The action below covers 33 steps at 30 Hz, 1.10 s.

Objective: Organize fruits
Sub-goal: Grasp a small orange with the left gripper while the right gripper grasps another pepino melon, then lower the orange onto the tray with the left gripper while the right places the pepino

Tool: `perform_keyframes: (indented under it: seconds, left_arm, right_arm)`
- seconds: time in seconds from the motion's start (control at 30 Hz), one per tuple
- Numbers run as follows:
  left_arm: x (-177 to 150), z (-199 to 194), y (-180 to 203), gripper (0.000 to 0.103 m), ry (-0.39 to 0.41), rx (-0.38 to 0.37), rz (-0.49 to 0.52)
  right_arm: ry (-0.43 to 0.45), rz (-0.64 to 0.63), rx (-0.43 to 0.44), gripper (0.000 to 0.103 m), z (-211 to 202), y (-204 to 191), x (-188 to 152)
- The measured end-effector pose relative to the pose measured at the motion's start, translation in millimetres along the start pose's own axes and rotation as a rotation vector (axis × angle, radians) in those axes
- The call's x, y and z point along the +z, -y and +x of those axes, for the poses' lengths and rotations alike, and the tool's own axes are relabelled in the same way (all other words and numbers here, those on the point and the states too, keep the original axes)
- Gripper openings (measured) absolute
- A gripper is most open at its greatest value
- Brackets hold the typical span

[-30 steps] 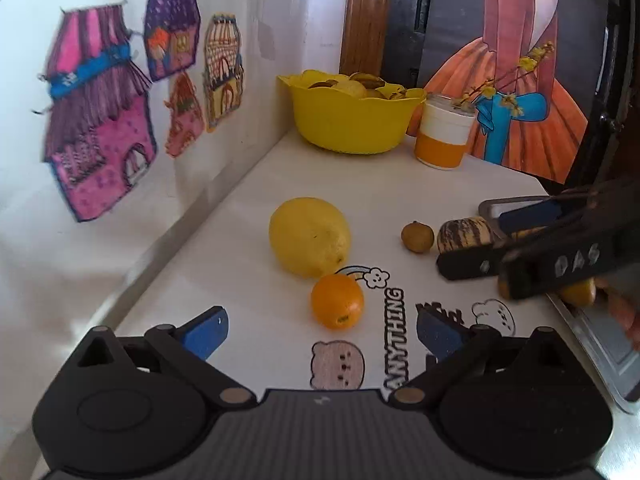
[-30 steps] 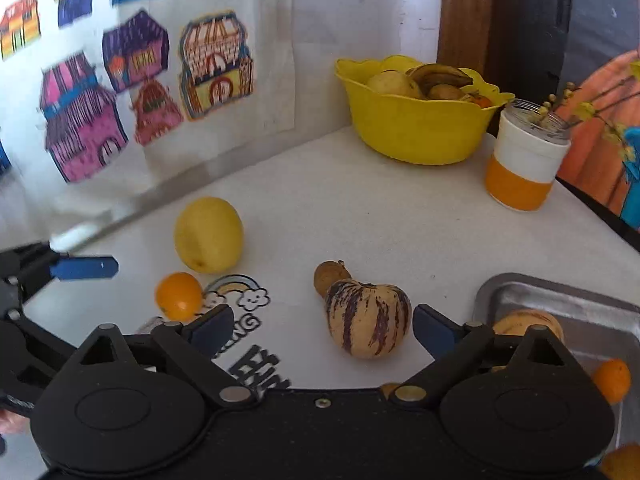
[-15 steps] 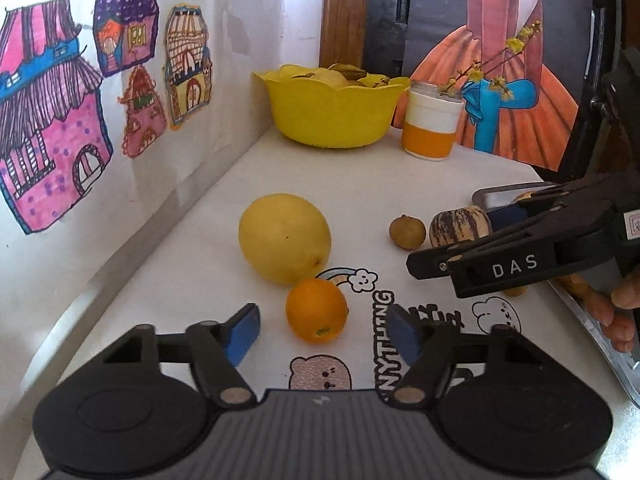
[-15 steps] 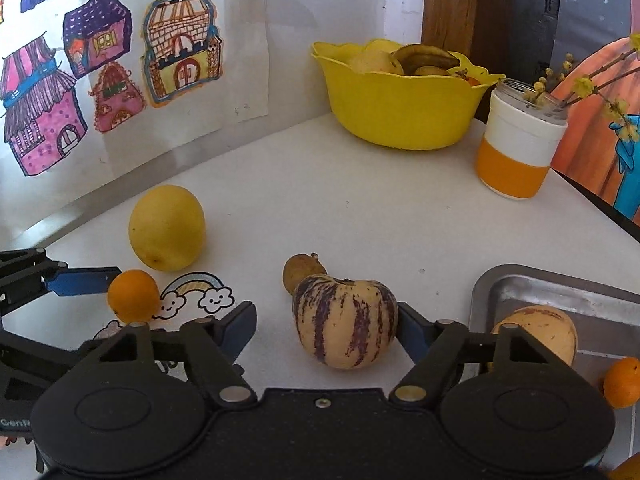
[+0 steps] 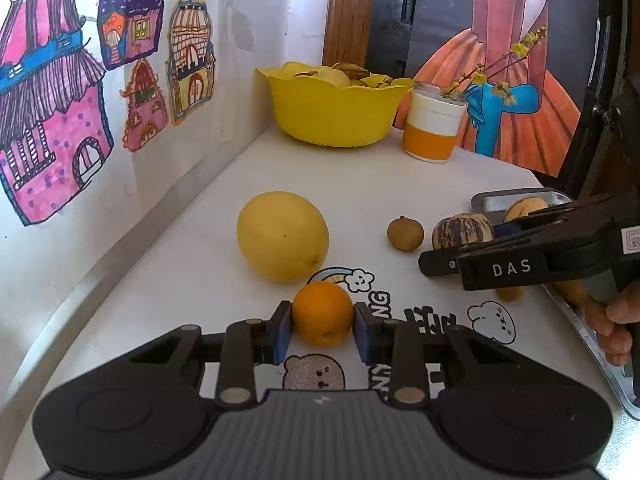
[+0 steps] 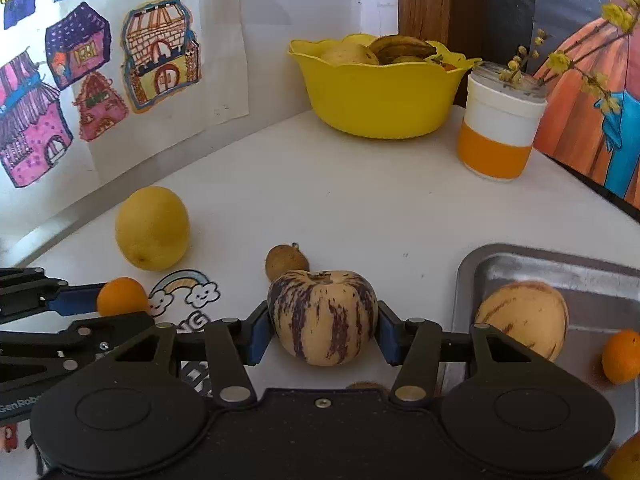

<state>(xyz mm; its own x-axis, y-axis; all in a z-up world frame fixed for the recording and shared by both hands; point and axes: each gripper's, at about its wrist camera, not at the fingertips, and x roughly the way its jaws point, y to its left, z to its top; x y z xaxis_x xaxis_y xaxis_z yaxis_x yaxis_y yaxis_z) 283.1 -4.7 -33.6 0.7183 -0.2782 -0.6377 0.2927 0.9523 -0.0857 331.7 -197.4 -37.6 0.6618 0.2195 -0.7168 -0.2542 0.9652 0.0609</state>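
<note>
A small orange (image 5: 322, 312) rests on the white table, and my left gripper (image 5: 321, 330) is shut on it, a blue pad touching each side. In the right wrist view, my right gripper (image 6: 323, 336) is shut on a purple-striped melon (image 6: 324, 316) that also sits on the table. Just behind the melon lies a small brown fruit (image 6: 286, 262). A big yellow citrus (image 5: 282, 236) sits beyond the orange. The metal tray (image 6: 580, 276) at the right holds another striped melon (image 6: 522, 318) and a second small orange (image 6: 622, 356).
A yellow bowl (image 6: 380, 100) of fruit and a white-and-orange cup (image 6: 500, 136) with twigs stand at the back. A wall with house drawings (image 5: 52, 140) runs along the left. A hand (image 5: 612, 328) holds the right gripper's handle above the tray's edge.
Both grippers moved forward and closed. The left one went from open behind the small orange to pinching it. The right one did the same on the striped melon.
</note>
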Motion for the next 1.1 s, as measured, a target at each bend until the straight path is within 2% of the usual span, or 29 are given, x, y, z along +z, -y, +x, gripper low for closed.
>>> perform_keyframes:
  seconds: [0.23,0.53,0.87,1.1]
  left_arm:
    - [-4,-14,12,0.035,-0.023,-0.014,-0.004]
    - [-4,-44,38,0.035,-0.013,-0.052,0.005]
    - [5,-63,102,0.035,0.032,-0.163,0.043]
    - [5,-54,151,0.035,0.019,-0.235,0.072]
  right_arm:
    - [0.023,0.019,0.057,0.055,-28,-5,-12]
    - [0.088,0.037,0.093,0.055,-100,10,-32]
    - [0.151,0.067,-0.025,0.055,-171,65,-74]
    - [0.153,0.123,-0.073,0.055,-182,103,-104]
